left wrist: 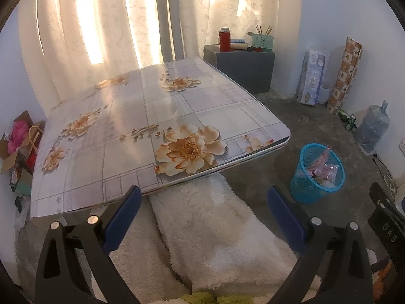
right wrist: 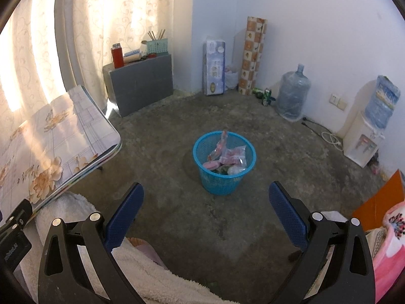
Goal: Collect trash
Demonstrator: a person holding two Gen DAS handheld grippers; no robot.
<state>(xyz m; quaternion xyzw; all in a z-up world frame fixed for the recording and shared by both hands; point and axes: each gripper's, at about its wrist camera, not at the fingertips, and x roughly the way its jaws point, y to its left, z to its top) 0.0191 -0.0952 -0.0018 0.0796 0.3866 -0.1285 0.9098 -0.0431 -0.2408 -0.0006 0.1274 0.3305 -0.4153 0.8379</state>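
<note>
- Left gripper [left wrist: 203, 197]: jaws spread wide, nothing between the blue pads [left wrist: 121, 215]; it grasps nothing and touches nothing, held above a white fluffy cover [left wrist: 215, 228] just off the near edge of the table [left wrist: 126, 116].
- Right gripper [right wrist: 206, 195]: likewise released, jaws wide apart and empty, held over the bare concrete floor [right wrist: 177, 228], pointing toward the basket.
- Blue mesh basket [right wrist: 224, 177]: stands upright on the floor, apart from the table's right near corner, well clear of both grippers.
- Trash [right wrist: 227, 158]: pink and clear plastic wrappers and small packets lying inside the basket, one wrapper standing up above the rim.
- Table: a low top covered in a floral sheet; its surface carries no objects.
- Grey box [right wrist: 141, 81]: by the curtain [right wrist: 114, 12] beyond the table's far right corner, bearing a red flask [right wrist: 117, 55] and a green holder of sticks [right wrist: 157, 44].
- Far wall: tissue pack [right wrist: 214, 65], patterned roll [right wrist: 251, 55], water jug [right wrist: 292, 92] and dispenser [right wrist: 362, 139].
</note>
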